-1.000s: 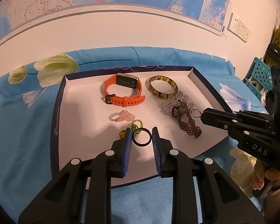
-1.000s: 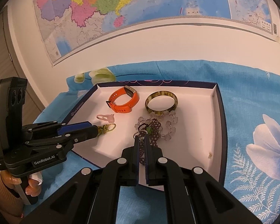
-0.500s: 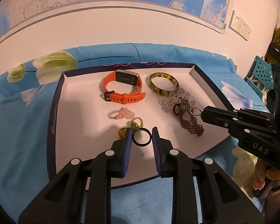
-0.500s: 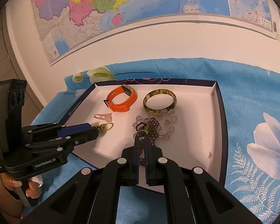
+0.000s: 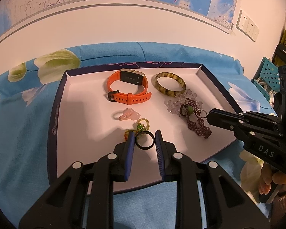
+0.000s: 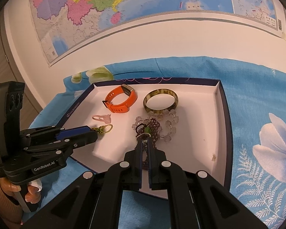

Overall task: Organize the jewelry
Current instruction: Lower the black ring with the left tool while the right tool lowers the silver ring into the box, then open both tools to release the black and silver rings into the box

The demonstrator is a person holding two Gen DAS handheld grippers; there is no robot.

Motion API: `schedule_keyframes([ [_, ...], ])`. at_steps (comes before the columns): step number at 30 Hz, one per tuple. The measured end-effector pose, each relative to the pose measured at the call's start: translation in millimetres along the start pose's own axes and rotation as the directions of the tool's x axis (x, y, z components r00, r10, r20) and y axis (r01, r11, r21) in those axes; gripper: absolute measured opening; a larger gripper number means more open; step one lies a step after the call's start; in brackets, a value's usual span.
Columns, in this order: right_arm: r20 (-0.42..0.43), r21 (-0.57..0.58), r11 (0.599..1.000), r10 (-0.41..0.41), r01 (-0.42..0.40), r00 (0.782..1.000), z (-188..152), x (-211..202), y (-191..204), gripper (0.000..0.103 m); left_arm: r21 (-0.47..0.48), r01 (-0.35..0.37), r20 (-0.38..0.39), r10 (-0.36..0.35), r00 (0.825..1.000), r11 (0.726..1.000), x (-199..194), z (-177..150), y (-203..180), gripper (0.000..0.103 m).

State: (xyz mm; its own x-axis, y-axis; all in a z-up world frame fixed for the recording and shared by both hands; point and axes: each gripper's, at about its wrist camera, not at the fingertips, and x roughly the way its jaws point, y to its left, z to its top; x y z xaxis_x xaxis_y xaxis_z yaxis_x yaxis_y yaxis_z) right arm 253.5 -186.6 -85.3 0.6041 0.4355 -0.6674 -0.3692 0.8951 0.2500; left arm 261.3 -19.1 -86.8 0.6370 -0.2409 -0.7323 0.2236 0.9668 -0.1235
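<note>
A shallow white tray (image 5: 76, 114) with a dark rim lies on a blue floral cloth. My left gripper (image 5: 145, 133) is shut on a black ring (image 5: 145, 149), held just above the tray's near part. In the tray lie an orange watch (image 5: 127, 87), a mottled bangle (image 5: 168, 86), a clear bead bracelet (image 5: 173, 105), a dark bead string (image 5: 198, 126), a pink ring (image 5: 125, 115) and a yellow-green bead ring (image 5: 143, 124). My right gripper (image 6: 145, 143) is shut on a small silver ring (image 6: 142, 135) lying on the dark bead string (image 6: 152, 126). The left gripper (image 6: 96, 134) shows at the tray's left.
The blue floral cloth (image 6: 257, 133) spreads around the tray. A white wall with a map (image 6: 104, 9) rises close behind it. Wall sockets (image 5: 247, 25) and a teal perforated rack (image 5: 267, 78) stand at the right. A hand (image 5: 276, 179) grips each tool handle.
</note>
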Motion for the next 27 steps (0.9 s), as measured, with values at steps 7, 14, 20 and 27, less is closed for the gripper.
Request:
schedule_keyframes([
  [7, -0.010, 0.002, 1.000, -0.008, 0.008, 1.000, 0.2, 3.3, -0.2, 0.004, 0.001, -0.005, -0.001, 0.005, 1.000, 1.000, 0.2, -0.1, -0.5, 0.023],
  [14, -0.015, 0.007, 1.000, -0.017, 0.017, 1.000, 0.2, 4.8, -1.3, 0.004, 0.003, -0.009, -0.003, 0.009, 1.000, 1.000, 0.6, 0.7, -0.7, 0.023],
  [20, -0.023, 0.010, 1.000, -0.026, 0.026, 0.999, -2.0, 5.4, -2.4, 0.006, 0.008, -0.013, -0.007, 0.014, 1.000, 1.000, 0.6, 0.2, -0.6, 0.023],
  [27, -0.017, 0.028, 0.999, -0.030, 0.030, 0.999, -3.8, -0.1, -5.5, 0.013, -0.002, -0.023, -0.002, 0.023, 1.000, 1.000, -6.8, -3.4, 1.5, 0.032],
])
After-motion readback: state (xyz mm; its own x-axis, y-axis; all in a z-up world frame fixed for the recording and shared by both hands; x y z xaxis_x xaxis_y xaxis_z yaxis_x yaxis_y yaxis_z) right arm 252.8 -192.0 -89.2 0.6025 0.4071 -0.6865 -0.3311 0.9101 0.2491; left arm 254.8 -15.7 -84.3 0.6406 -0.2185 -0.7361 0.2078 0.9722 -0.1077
